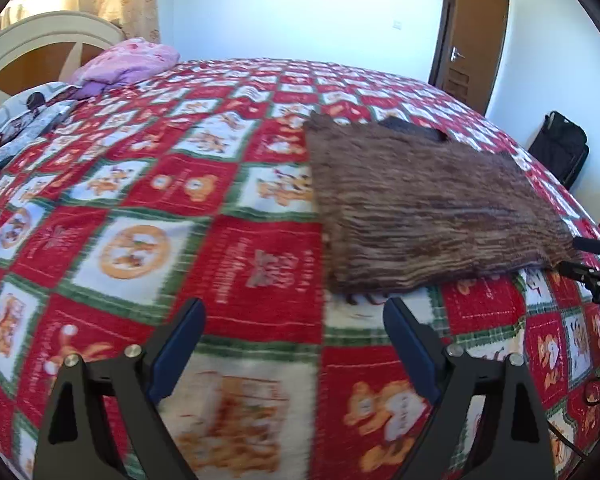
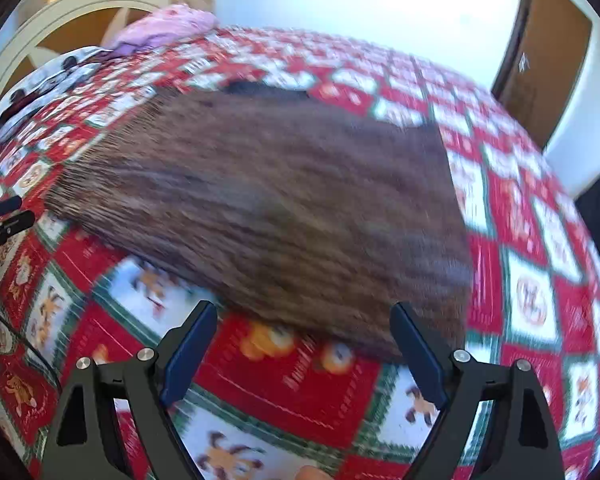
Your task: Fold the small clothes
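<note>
The brown ribbed garment [image 1: 428, 208] lies flat on the bed's red cartoon-check blanket [image 1: 148, 208]. Both the left gripper [image 1: 294, 340] and right gripper [image 2: 302, 344] hang spread wide, holding nothing. Pink pillow [image 1: 132, 60] by the headboard [image 1: 32, 44], brown door [image 1: 472, 32] and a black bag [image 1: 560, 148] past the bed.

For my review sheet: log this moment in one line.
left claw open | right claw open | brown garment flat on bedspread, unheld
</note>
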